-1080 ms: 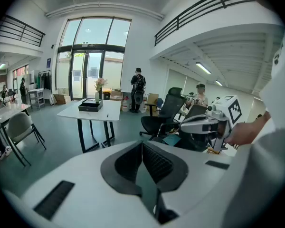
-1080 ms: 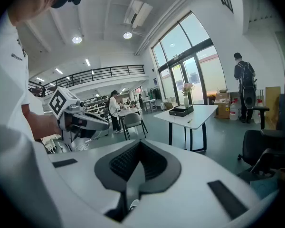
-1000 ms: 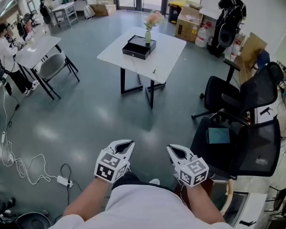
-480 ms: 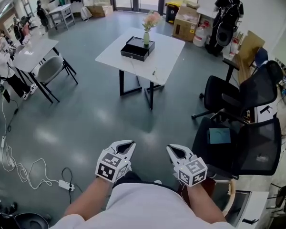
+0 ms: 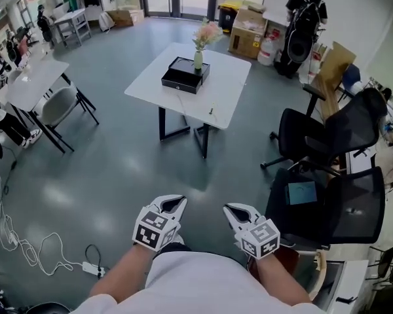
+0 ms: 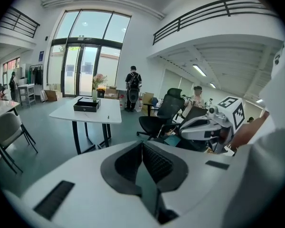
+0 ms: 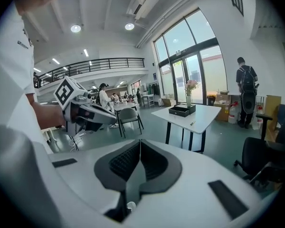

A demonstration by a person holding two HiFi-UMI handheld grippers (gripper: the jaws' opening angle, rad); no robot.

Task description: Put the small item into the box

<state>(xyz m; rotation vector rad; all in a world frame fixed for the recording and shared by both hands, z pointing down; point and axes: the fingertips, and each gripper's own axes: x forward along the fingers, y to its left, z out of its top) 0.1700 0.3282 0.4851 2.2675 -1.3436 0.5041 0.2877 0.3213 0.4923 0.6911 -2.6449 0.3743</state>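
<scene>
Two tools, the left tool (image 5: 172,205) and right tool (image 5: 236,209), hang shut and empty, well apart from the table (image 5: 229,77) where the small item (image 5: 211,110) lies near the box (image 5: 181,75); closing in squarely should come first.

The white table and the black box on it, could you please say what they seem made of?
White table: smooth, even, matte top, likely laminate or painted board; its thin dark legs look like metal. Black box: dull dark finish; card, wood or plastic cannot be told from this distance.
</scene>
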